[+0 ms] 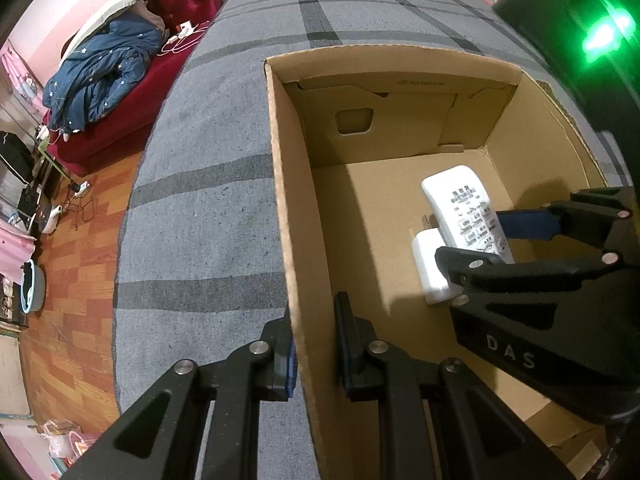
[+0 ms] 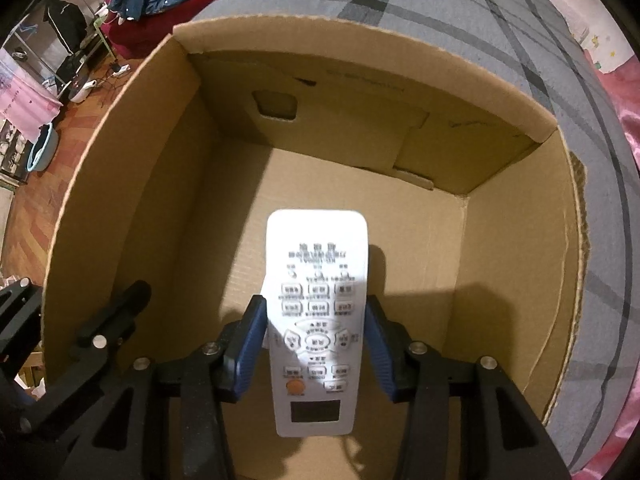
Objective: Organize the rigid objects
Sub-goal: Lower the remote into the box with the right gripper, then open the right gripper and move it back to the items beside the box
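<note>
Remote (image 2: 318, 320) apparently loose between right tool (image 2: 316, 344).

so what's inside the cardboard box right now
Inside the cardboard box: a white remote between the right gripper fingers, partly over a white plug adapter. The adapter's underside and far edge are covered.

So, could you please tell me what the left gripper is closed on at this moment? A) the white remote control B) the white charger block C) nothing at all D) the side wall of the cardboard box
D: in the left wrist view the left gripper has one finger outside and one inside the cardboard box, clamped on its side wall; the remote control sits between the right gripper's fingers.
</note>
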Action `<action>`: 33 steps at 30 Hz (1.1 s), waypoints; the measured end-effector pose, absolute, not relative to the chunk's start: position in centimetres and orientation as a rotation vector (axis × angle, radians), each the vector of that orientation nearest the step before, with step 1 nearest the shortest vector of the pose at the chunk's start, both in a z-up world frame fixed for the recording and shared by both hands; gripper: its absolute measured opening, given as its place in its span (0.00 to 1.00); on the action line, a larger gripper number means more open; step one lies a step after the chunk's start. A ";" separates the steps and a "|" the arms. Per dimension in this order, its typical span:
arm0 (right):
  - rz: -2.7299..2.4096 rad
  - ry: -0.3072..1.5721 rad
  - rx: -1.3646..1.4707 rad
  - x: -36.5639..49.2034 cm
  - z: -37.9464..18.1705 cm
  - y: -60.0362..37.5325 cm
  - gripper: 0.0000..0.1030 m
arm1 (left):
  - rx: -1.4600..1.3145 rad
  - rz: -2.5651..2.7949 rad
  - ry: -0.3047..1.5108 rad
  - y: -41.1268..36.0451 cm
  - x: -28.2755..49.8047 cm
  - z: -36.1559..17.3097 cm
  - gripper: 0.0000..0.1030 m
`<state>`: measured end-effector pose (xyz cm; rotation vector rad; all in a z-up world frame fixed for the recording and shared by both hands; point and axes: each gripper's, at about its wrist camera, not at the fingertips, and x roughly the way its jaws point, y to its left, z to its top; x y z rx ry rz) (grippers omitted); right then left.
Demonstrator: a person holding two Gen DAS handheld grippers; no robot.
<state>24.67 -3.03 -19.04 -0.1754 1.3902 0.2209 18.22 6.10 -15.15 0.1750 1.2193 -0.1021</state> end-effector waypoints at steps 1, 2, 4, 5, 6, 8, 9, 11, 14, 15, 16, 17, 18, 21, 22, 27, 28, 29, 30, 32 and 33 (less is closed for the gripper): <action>0.219 1.382 -0.176 24.7 -18.8 -3.1 0.54 | 0.174 -0.102 1.219 6.1 18.2 -15.2 0.17; 0.218 1.378 -0.178 24.7 -18.6 -3.1 0.56 | 0.175 -0.102 1.220 6.1 18.2 -15.2 0.17; 0.218 1.367 -0.186 24.7 -18.4 -3.1 0.64 | 0.175 -0.102 1.220 6.1 18.2 -15.1 0.17; 0.217 1.363 -0.184 24.8 -18.2 -3.2 0.65 | 0.175 -0.102 1.220 6.1 18.2 -15.1 0.17; 0.217 1.360 -0.179 24.8 -18.0 -3.3 0.67 | 0.176 -0.102 1.219 6.1 18.2 -15.1 0.17; 0.215 1.355 -0.174 24.8 -17.7 -3.5 0.69 | 0.176 -0.101 1.219 6.1 18.3 -15.1 0.17; 0.215 1.350 -0.173 24.8 -17.5 -3.6 0.70 | 0.178 -0.101 1.219 6.1 18.3 -15.1 0.17; 0.214 1.336 -0.174 24.7 -17.0 -4.0 0.71 | 0.177 -0.101 1.219 6.1 18.2 -15.1 0.17; 0.210 1.323 -0.165 24.4 -16.0 -4.2 0.72 | 0.177 -0.101 1.218 6.2 18.2 -15.1 0.17; 0.206 1.320 -0.161 24.3 -15.8 -4.4 0.72 | 0.178 -0.101 1.219 6.1 18.2 -15.1 0.17; 0.201 1.312 -0.160 24.3 -15.5 -4.5 0.72 | 0.178 -0.101 1.219 6.1 18.2 -15.2 0.17; 0.200 1.305 -0.162 24.2 -15.3 -4.7 0.72 | 0.176 -0.101 1.219 6.2 18.2 -15.2 0.17; 0.199 1.299 -0.164 23.9 -15.0 -4.7 0.71 | 0.175 -0.101 1.219 6.2 18.2 -15.2 0.17; 0.196 1.283 -0.158 23.6 -14.0 -5.1 0.73 | 0.181 -0.099 1.219 6.1 18.2 -15.1 0.17; 0.197 1.280 -0.158 23.5 -13.7 -5.2 0.73 | 0.182 -0.099 1.219 6.0 18.2 -15.1 0.17; 0.197 1.252 -0.158 23.1 -12.1 -6.1 0.76 | 0.185 -0.099 1.218 6.0 18.2 -15.1 0.17; 0.197 1.244 -0.161 23.0 -11.7 -6.4 0.82 | 0.184 -0.098 1.218 6.0 18.2 -15.1 0.17; 0.198 1.238 -0.159 22.9 -11.6 -6.6 0.84 | 0.183 -0.098 1.218 6.0 18.2 -15.1 0.17; 0.198 1.233 -0.158 22.9 -11.4 -6.8 0.86 | 0.184 -0.097 1.218 6.0 18.2 -15.1 0.17; 0.195 1.222 -0.156 22.8 -10.7 -7.3 0.90 | 0.187 -0.096 1.218 5.9 18.2 -15.1 0.17; 0.195 1.214 -0.154 22.8 -10.4 -7.6 0.95 | 0.188 -0.096 1.218 5.9 18.2 -15.1 0.17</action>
